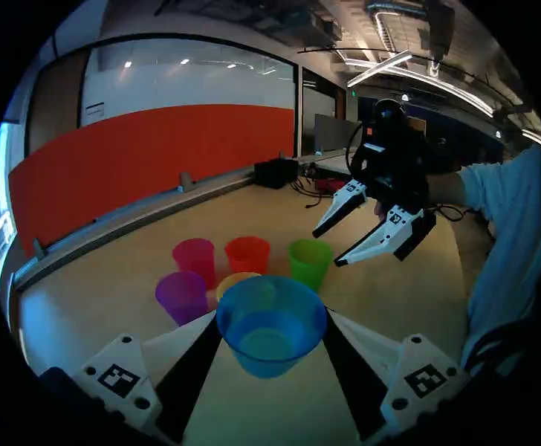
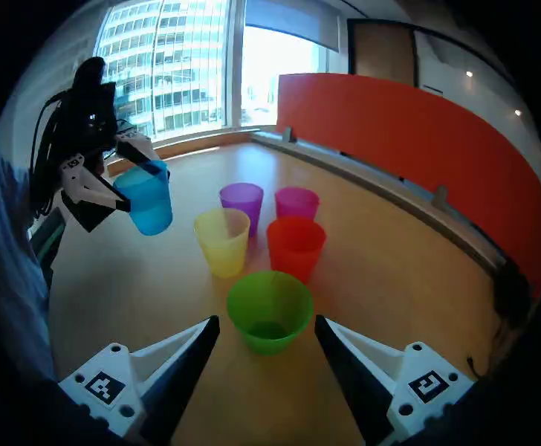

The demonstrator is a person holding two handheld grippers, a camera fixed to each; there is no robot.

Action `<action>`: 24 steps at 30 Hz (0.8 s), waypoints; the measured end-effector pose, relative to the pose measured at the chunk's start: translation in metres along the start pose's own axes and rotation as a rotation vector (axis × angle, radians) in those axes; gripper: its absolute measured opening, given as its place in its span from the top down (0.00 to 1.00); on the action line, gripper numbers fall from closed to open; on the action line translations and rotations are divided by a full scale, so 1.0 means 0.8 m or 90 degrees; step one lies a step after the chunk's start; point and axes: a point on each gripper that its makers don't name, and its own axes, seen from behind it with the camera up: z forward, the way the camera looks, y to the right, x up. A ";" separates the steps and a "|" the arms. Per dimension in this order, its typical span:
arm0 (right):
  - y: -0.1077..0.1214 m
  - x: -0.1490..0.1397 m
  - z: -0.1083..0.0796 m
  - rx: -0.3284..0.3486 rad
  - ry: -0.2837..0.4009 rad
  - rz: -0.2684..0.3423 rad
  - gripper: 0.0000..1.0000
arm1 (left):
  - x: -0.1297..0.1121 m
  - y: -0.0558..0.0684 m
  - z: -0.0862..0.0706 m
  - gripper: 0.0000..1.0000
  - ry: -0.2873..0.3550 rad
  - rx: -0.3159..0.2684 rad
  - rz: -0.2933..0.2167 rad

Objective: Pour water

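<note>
My left gripper (image 1: 270,318) is shut on a blue cup (image 1: 270,338) with what looks like a little water in the bottom. In the right gripper view the blue cup (image 2: 148,199) hangs upright above the wooden table in the left gripper (image 2: 125,187). Below stand the purple (image 1: 183,296), pink (image 1: 195,260), orange (image 1: 247,254), yellow (image 1: 233,280) and green (image 1: 310,262) cups. My right gripper (image 2: 265,321) is open, its fingertips (image 2: 209,327) either side of the green cup (image 2: 269,311) without visibly pressing it. The right gripper (image 1: 327,249) hovers by the green cup's right rim.
The cups cluster mid-table (image 2: 389,267). A raised rail (image 2: 389,186) and a red wall panel (image 2: 419,134) bound the table's far side. A black box with cables (image 1: 274,172) sits at the far end. A person's light-blue sleeve (image 1: 512,223) is on the right.
</note>
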 end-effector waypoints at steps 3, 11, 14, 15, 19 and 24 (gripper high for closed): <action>0.001 -0.003 0.007 -0.002 -0.003 0.002 0.00 | 0.004 -0.006 -0.006 0.12 0.006 0.010 -0.002; 0.005 -0.009 0.029 -0.008 -0.011 0.001 0.00 | 0.009 -0.025 -0.020 0.12 0.015 0.035 -0.008; 0.005 -0.010 0.036 -0.007 -0.012 -0.003 0.00 | 0.011 -0.030 -0.025 0.12 0.017 0.045 -0.009; 0.005 -0.010 0.037 -0.007 -0.012 -0.004 0.00 | 0.011 -0.031 -0.026 0.12 0.018 0.047 -0.009; 0.005 -0.010 0.044 -0.008 -0.013 -0.005 0.00 | 0.013 -0.036 -0.032 0.12 0.022 0.055 -0.010; 0.007 -0.009 0.048 -0.010 -0.011 -0.007 0.00 | 0.014 -0.039 -0.037 0.12 0.024 0.060 -0.012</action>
